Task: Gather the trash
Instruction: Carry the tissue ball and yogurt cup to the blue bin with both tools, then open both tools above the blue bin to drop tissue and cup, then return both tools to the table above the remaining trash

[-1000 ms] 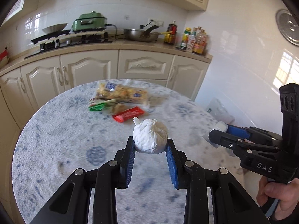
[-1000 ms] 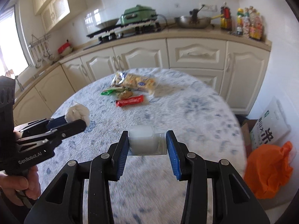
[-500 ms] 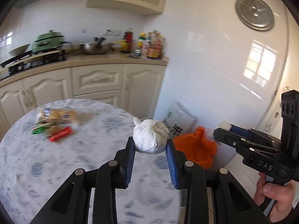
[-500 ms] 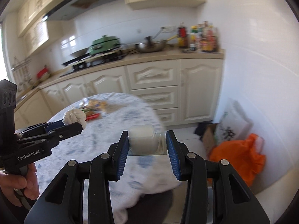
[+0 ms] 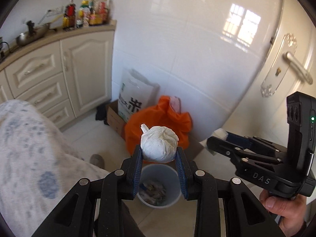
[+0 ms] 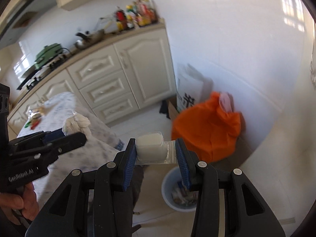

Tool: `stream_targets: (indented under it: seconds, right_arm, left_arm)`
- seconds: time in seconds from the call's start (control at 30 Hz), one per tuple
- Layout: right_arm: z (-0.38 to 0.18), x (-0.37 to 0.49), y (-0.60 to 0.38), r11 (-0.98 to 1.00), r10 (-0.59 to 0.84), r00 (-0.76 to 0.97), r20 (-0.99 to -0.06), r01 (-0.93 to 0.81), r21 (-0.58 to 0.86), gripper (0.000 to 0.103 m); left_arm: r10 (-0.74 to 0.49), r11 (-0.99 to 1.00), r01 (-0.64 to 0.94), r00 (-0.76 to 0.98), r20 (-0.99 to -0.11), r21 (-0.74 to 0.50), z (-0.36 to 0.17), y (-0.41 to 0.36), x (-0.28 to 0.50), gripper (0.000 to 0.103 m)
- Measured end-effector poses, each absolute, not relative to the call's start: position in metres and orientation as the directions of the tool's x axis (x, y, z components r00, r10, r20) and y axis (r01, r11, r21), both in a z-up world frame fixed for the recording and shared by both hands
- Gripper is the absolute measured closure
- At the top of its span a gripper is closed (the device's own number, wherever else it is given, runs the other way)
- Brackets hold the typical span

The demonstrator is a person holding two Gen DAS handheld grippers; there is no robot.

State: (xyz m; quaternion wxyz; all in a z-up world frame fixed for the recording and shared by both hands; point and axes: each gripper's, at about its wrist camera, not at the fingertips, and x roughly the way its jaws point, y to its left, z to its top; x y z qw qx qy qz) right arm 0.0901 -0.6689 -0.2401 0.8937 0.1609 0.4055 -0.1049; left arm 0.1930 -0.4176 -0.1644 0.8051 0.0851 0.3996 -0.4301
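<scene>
My left gripper [image 5: 159, 154] is shut on a crumpled white paper ball [image 5: 159, 147], which also shows at the left of the right wrist view [image 6: 76, 124]. My right gripper [image 6: 156, 152] is shut on a small clear plastic cup with a white inside [image 6: 151, 147]. In the left wrist view the right gripper [image 5: 219, 138] reaches in from the right, the cup's end just showing. A pale blue trash bin [image 5: 158, 185] with wrappers in it stands on the floor below both grippers, and again low in the right wrist view [image 6: 178, 189].
An orange plastic bag [image 5: 160, 122] sits behind the bin, next to a cardboard box with a white printed bag [image 5: 134, 96]. The round table with its blue-patterned cloth [image 5: 25, 154] is at the left. Cream cabinets [image 6: 118, 73] and a white door with a handle [image 5: 296, 65] stand around.
Both grippers have swung right, away from the table, and tipped down toward the floor. The bin and orange bag have come into view. Each grip is unchanged.
</scene>
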Motion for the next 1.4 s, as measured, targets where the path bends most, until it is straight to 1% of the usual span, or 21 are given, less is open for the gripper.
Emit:
stream_targets:
  seconds: [0.2,0.3,0.37,0.43,0.53,0.57,0.6,0.63,0.7,0.8,0.93,1.2,1.4]
  right_arm:
    - [-0.291,0.092,-0.708,0.884,-0.017,0.587,-0.810,0.388,0.263,0.062]
    - [-0.312,0.090,-0.724,0.860,-0.016,0.561,-0.828,0.430,0.275,0.060]
    - [-0.323,0.088,-0.734,0.844,-0.020,0.543,-0.839,0.459,0.278,0.055]
    - [-0.330,0.085,-0.741,0.832,-0.031,0.531,-0.847,0.483,0.272,0.040]
    - [-0.334,0.077,-0.748,0.816,-0.038,0.530,-0.847,0.506,0.280,0.027]
    - [-0.334,0.074,-0.750,0.812,-0.045,0.529,-0.847,0.513,0.277,0.025]
    - [-0.334,0.072,-0.751,0.809,-0.052,0.529,-0.847,0.520,0.275,0.018]
    - [-0.334,0.071,-0.752,0.804,-0.057,0.531,-0.846,0.526,0.276,0.008]
    - [-0.333,0.068,-0.754,0.795,-0.071,0.536,-0.841,0.540,0.276,0.000]
    - [-0.329,0.068,-0.751,0.792,-0.092,0.530,-0.843,0.553,0.260,0.000]
    - [-0.319,0.070,-0.742,0.796,-0.102,0.535,-0.839,0.549,0.253,0.000]
    - [-0.275,0.089,-0.705,0.832,-0.081,0.601,-0.795,0.480,0.278,0.000]
    - [-0.227,0.113,-0.656,0.880,-0.047,0.674,-0.738,0.377,0.289,0.000]
  left_arm:
    - [-0.572,0.579,0.790,0.216,-0.791,-0.203,-0.205,-0.488,0.199,0.074]
    - [-0.537,0.582,0.789,0.189,-0.822,-0.198,-0.223,-0.518,0.211,0.070]
    - [-0.490,0.584,0.793,0.176,-0.854,-0.172,-0.235,-0.537,0.224,0.062]
    - [-0.472,0.589,0.788,0.156,-0.868,-0.178,-0.243,-0.550,0.231,0.042]
    - [-0.452,0.603,0.783,0.179,-0.874,-0.151,-0.244,-0.564,0.237,0.026]
    - [-0.450,0.607,0.782,0.187,-0.874,-0.145,-0.244,-0.565,0.238,0.023]
    - [-0.446,0.612,0.779,0.195,-0.874,-0.139,-0.242,-0.567,0.237,0.017]
    - [-0.443,0.616,0.777,0.204,-0.873,-0.132,-0.245,-0.564,0.239,0.013]
    - [-0.447,0.622,0.774,0.230,-0.864,-0.115,-0.243,-0.561,0.237,0.008]
    - [-0.454,0.635,0.767,0.272,-0.849,-0.094,-0.237,-0.543,0.233,0.005]
    - [-0.478,0.657,0.749,0.326,-0.816,-0.085,-0.210,-0.516,0.221,0.003]
    - [-0.557,0.700,0.706,0.444,-0.703,-0.109,-0.143,-0.414,0.195,0.001]
    - [-0.568,0.752,0.649,0.550,-0.612,-0.115,-0.106,-0.323,0.180,0.001]
